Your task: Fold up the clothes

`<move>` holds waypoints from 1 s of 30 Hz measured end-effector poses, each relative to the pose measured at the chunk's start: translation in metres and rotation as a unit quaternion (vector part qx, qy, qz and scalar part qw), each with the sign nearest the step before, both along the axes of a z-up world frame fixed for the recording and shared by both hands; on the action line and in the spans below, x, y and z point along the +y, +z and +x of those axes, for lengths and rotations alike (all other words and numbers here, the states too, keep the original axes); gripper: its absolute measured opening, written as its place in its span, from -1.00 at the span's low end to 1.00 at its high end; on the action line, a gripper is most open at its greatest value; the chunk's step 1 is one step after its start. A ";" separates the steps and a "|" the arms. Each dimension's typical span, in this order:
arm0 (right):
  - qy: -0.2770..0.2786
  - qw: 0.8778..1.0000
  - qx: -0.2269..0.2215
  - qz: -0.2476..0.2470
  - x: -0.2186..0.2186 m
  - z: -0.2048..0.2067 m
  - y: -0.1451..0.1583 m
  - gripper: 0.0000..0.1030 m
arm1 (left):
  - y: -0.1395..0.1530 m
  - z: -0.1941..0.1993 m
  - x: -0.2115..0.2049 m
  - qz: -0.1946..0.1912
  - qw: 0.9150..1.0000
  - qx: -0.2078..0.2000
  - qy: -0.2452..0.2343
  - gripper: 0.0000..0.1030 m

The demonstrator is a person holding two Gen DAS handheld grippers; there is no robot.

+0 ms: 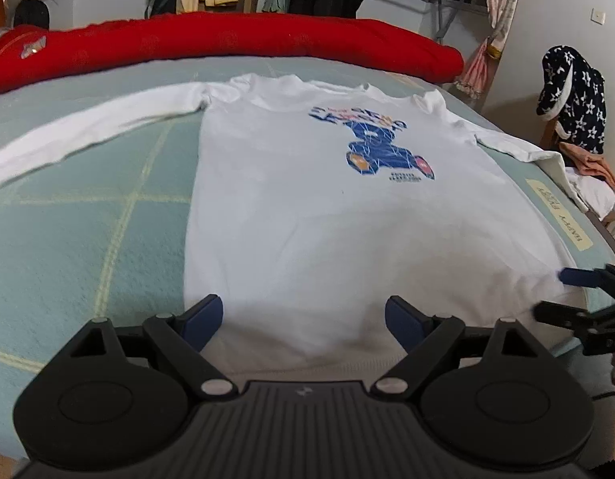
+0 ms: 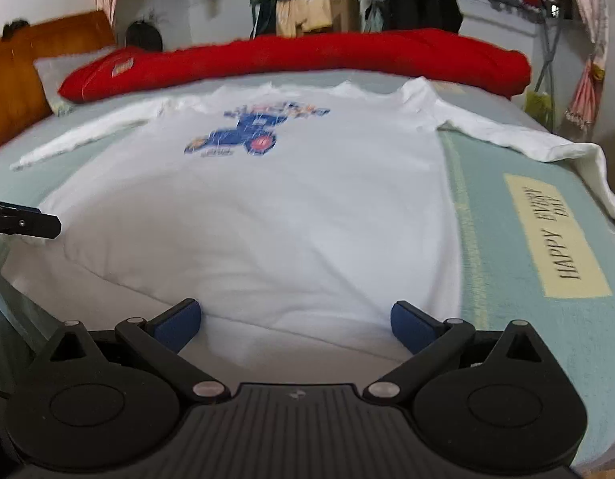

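Left wrist view, both tongs [image 1: 303,321] [image 2: 295,325] spread wide over shirt [image 1: 307,207] hem, bedspread [image 1: 88,215] bare alongside.

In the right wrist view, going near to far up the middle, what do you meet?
Right gripper → white long-sleeved shirt → its blue bear print → red bolster → clothes hanging by the window.

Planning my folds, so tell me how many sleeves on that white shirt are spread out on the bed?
2. The left sleeve stretches flat across the green bedspread. The right sleeve reaches the bed's right edge, its end drooping over the side, so its cuff may be hidden.
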State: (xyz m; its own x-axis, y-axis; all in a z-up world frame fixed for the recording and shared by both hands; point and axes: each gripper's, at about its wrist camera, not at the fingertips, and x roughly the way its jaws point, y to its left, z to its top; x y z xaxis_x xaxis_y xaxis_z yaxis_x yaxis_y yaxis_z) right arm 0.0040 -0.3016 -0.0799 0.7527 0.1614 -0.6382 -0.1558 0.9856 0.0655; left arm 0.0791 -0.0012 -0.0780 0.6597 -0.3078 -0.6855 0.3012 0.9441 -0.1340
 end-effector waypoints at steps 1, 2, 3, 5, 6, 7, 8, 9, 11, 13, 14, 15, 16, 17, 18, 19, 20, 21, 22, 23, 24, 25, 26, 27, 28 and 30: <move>-0.003 1.000 0.000 -0.004 0.000 -0.001 0.002 1.00 | 0.003 0.000 -0.003 -0.001 1.000 -0.006 -0.006 0.72; -0.004 1.000 -0.001 -0.007 0.000 -0.003 0.005 1.00 | 0.005 0.001 -0.006 -0.003 1.000 -0.013 -0.014 0.72; -0.004 1.000 -0.004 -0.004 0.000 -0.003 0.007 1.00 | 0.006 0.002 -0.010 -0.006 1.000 -0.016 -0.022 0.73; 0.001 1.000 -0.009 0.004 0.001 0.000 0.010 1.00 | 0.004 0.003 -0.018 -0.010 0.999 -0.016 -0.035 0.74; 0.002 1.000 -0.009 0.005 0.002 0.002 0.010 1.00 | 0.001 0.004 -0.022 -0.007 0.999 -0.014 -0.036 0.74; -0.002 1.000 -0.004 0.001 0.003 0.004 0.008 1.00 | -0.003 0.006 -0.023 0.003 1.000 -0.006 -0.025 0.74; -0.007 1.000 0.004 -0.004 0.003 0.007 0.004 1.00 | -0.008 0.007 -0.024 0.014 1.000 0.003 -0.011 0.74; -0.013 1.000 0.014 -0.012 0.002 0.009 0.000 1.00 | -0.012 0.008 -0.021 0.018 1.000 0.009 0.003 0.74; -0.004 1.000 0.007 -0.016 0.000 0.004 -0.005 1.00 | -0.016 0.007 -0.011 0.008 1.000 0.015 0.019 0.74; -0.001 1.000 0.005 -0.020 0.000 0.002 -0.006 1.00 | -0.008 0.006 -0.003 -0.016 1.000 0.014 0.019 0.74; -0.002 1.000 0.005 -0.021 0.000 0.002 -0.007 1.00 | -0.003 0.006 -0.001 -0.022 1.000 0.007 0.017 0.74; -0.003 1.000 0.004 -0.021 0.001 0.003 -0.008 1.00 | -0.001 0.008 -0.001 -0.023 1.000 -0.001 0.013 0.75; -0.006 1.000 0.005 -0.022 0.002 0.003 -0.008 1.00 | 0.001 0.009 -0.002 -0.021 1.000 -0.008 0.009 0.78; -0.008 1.000 0.004 -0.025 0.004 0.004 -0.009 1.00 | 0.004 0.011 -0.003 -0.020 1.000 -0.016 0.004 0.79; -0.009 1.000 0.003 -0.028 0.005 0.004 -0.009 1.00 | 0.001 0.015 -0.003 -0.019 1.000 -0.012 0.007 0.79; -0.010 0.999 0.002 -0.030 0.006 0.003 -0.010 1.00 | -0.002 0.019 -0.004 -0.019 1.000 -0.004 0.012 0.79; -0.010 0.999 0.000 -0.031 0.007 0.002 -0.010 1.00 | -0.006 0.022 -0.003 -0.014 0.999 0.005 0.030 0.79; -0.009 0.999 -0.002 -0.031 0.007 0.001 -0.010 1.00 | -0.010 0.025 0.000 -0.007 0.998 0.015 0.053 0.77; -0.007 0.999 -0.003 -0.031 0.006 0.000 -0.009 1.00 | -0.009 0.025 0.004 -0.013 0.998 0.015 0.064 0.77; -0.007 0.999 -0.003 -0.032 0.006 0.000 -0.009 1.00 | -0.007 0.023 0.009 -0.022 0.997 0.011 0.073 0.77; -0.007 0.999 -0.003 -0.032 0.006 0.001 -0.010 1.00 | -0.005 0.021 0.013 -0.031 0.996 0.007 0.081 0.77; -0.007 0.999 -0.003 -0.032 0.006 0.001 -0.010 1.00 | -0.004 0.018 0.014 -0.035 0.997 0.008 0.075 0.77; -0.007 0.999 -0.004 -0.033 0.007 0.001 -0.010 1.00 | -0.004 0.015 0.014 -0.037 0.997 0.011 0.065 0.77; -0.007 0.999 -0.004 -0.033 0.007 0.001 -0.010 1.00 | -0.004 0.012 0.014 -0.040 0.998 0.014 0.055 0.77; -0.007 0.999 -0.004 -0.033 0.007 0.001 -0.010 1.00 | -0.004 0.009 0.014 -0.042 0.998 0.017 0.045 0.78; -0.007 0.999 -0.006 -0.033 0.007 0.001 -0.011 1.00 | -0.005 0.003 0.014 -0.047 0.998 0.023 0.024 0.78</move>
